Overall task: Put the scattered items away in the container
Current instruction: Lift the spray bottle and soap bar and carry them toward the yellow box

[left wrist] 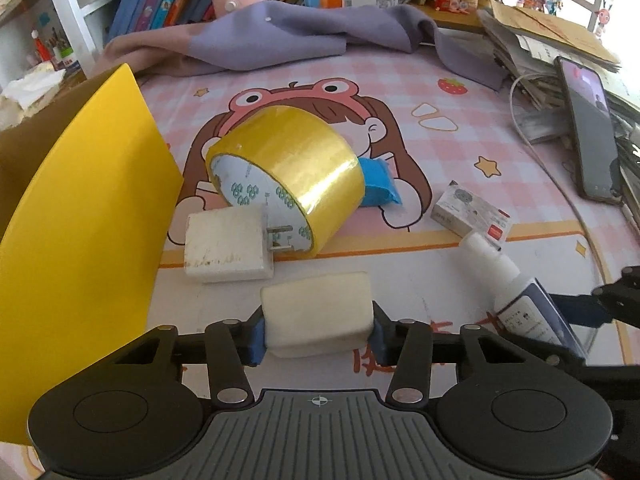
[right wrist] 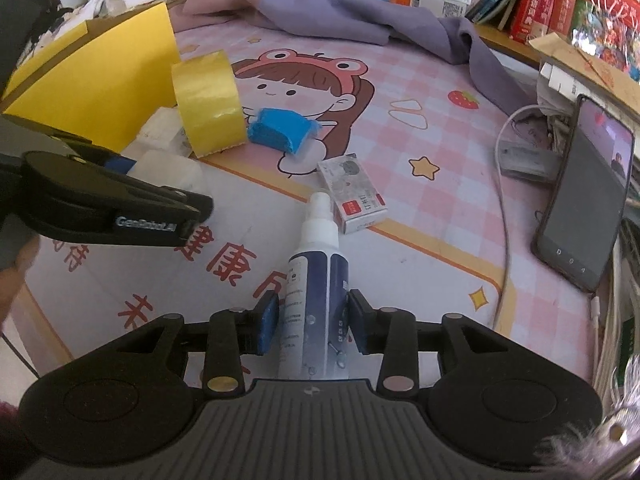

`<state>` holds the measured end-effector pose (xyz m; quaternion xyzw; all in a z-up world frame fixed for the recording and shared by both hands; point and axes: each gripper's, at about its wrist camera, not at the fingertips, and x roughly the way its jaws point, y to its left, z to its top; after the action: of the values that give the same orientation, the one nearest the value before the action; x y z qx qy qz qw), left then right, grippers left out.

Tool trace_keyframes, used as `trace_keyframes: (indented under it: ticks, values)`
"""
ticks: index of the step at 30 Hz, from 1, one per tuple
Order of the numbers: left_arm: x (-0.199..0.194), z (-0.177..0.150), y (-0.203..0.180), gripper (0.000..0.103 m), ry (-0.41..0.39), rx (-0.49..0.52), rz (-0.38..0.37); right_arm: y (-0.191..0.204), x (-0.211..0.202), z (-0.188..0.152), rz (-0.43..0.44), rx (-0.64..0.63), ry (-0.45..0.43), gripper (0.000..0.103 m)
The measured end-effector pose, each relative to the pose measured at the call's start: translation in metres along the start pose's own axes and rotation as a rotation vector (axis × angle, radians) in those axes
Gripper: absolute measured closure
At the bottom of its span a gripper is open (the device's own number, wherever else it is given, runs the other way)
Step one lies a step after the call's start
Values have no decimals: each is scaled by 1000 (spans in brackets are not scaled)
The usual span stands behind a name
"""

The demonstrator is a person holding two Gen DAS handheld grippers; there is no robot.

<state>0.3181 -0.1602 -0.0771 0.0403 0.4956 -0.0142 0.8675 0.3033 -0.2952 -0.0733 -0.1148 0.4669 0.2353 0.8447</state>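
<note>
My left gripper (left wrist: 318,334) is shut on a cream block (left wrist: 318,312) low over the mat. Ahead of it lie a white charger plug (left wrist: 226,246), a yellow tape roll (left wrist: 288,170), a blue packet (left wrist: 378,182) and a small white box (left wrist: 472,214). The yellow container (left wrist: 76,216) stands at the left. My right gripper (right wrist: 312,322) has its blue pads on both sides of a white and blue spray bottle (right wrist: 316,280) lying on the mat; the pads sit close against it. The tape roll (right wrist: 210,102), blue packet (right wrist: 282,130) and small box (right wrist: 354,196) lie beyond it.
A purple cloth (left wrist: 280,36) lies at the back before shelves of books. A phone (right wrist: 584,196) leans at the right with a white cable (right wrist: 502,200) and paper stacks. The left gripper's body (right wrist: 108,204) reaches in from the left.
</note>
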Motion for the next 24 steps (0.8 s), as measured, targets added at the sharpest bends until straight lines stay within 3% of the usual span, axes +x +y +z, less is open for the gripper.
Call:
trace_keyframes:
  ticks: [24]
  values:
    - [-79,-41,19,60,-141,40,-108,34,-50,-12,-22,61,-109,72]
